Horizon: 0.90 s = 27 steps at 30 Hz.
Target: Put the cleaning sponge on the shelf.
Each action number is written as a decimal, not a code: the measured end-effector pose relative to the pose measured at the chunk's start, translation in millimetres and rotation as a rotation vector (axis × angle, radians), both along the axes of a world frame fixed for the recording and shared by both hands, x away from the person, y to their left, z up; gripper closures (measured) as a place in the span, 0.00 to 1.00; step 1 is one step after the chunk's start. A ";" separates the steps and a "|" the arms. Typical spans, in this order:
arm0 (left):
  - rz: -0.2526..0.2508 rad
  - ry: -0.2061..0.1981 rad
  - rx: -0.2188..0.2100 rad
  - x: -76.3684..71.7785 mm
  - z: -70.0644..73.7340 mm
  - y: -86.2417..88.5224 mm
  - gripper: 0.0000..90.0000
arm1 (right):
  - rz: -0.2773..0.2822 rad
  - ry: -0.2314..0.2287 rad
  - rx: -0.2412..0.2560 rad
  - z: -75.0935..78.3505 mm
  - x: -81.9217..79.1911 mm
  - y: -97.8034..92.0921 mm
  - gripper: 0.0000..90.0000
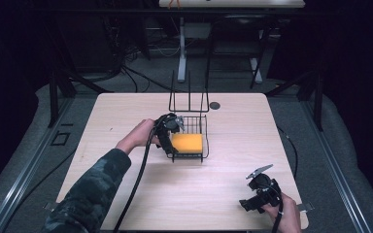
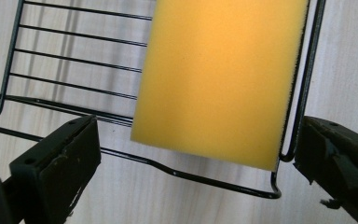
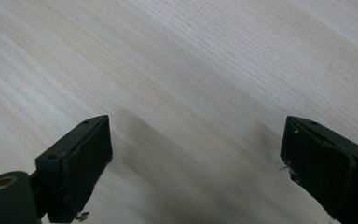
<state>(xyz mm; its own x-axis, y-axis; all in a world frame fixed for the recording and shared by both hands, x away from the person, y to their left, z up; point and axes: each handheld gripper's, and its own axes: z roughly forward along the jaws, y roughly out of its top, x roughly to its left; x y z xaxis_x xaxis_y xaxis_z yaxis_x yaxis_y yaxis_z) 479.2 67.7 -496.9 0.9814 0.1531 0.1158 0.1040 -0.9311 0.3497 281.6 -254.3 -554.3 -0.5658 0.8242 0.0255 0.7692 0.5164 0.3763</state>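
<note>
Fingers, left: spread wide at the left end of the rack, gripping nothing; in the left gripper view one finger (image 2: 58, 163) sits low left, the other low right, with the rack's end wire and the sponge's near edge between them.
Fingers, right: spread wide, gripping nothing; in the right gripper view both black pads (image 3: 77, 163) frame bare wood.
Left gripper (image 1: 169, 136): held at the rack's left side, pointing toward the sponge; cable trails back toward the bench's near edge.
Right gripper (image 1: 258, 194): near the bench's near right corner, well apart from the rack, grey plate on top.
Sponge (image 1: 187, 143): yellow, lying flat inside the rack, in the near part of its floor; in the left gripper view (image 2: 219, 79) a dark strip runs along one long side, next to the rack's wire rim.
Rack (image 1: 194, 124): black wire, near mid-bench, tall upright wires at its far end, low basket toward the person.
Bench (image 1: 126, 194): pale wood, rounded corners; a small dark disc (image 1: 215, 105) lies just right of the rack's uprights.
Left sleeve (image 1: 92, 194): camouflage pattern, entering from the lower left.
</note>
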 end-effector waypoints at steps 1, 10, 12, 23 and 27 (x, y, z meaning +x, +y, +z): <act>-0.001 -0.003 -0.005 -0.7 1.0 1.0 0.00 | 0.000 0.002 0.000 0.0 0.0 0.1 0.09; 0.027 -0.019 -0.087 -6.8 8.8 12.8 0.00 | 0.003 0.003 -0.004 -0.3 0.1 0.2 0.09; 0.038 -0.028 -0.101 -8.8 9.9 15.8 0.00 | 0.002 0.002 -0.004 -0.2 0.0 0.3 0.09; 0.059 -0.047 -0.153 -23.5 11.0 41.1 0.00 | 0.004 0.002 -0.005 -0.2 0.2 1.1 0.09; 0.070 -0.053 -0.164 -31.2 13.4 50.4 0.00 | 0.002 0.004 -0.004 -0.7 0.3 1.4 0.09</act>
<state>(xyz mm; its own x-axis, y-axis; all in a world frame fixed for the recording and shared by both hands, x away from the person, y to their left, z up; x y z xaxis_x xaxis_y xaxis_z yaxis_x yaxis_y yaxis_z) 447.9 118.1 -483.5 0.9609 0.2419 0.1348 0.1440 -0.8523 0.5029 281.9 -252.9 -555.0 -0.5670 0.8233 0.0243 0.7697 0.5191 0.3716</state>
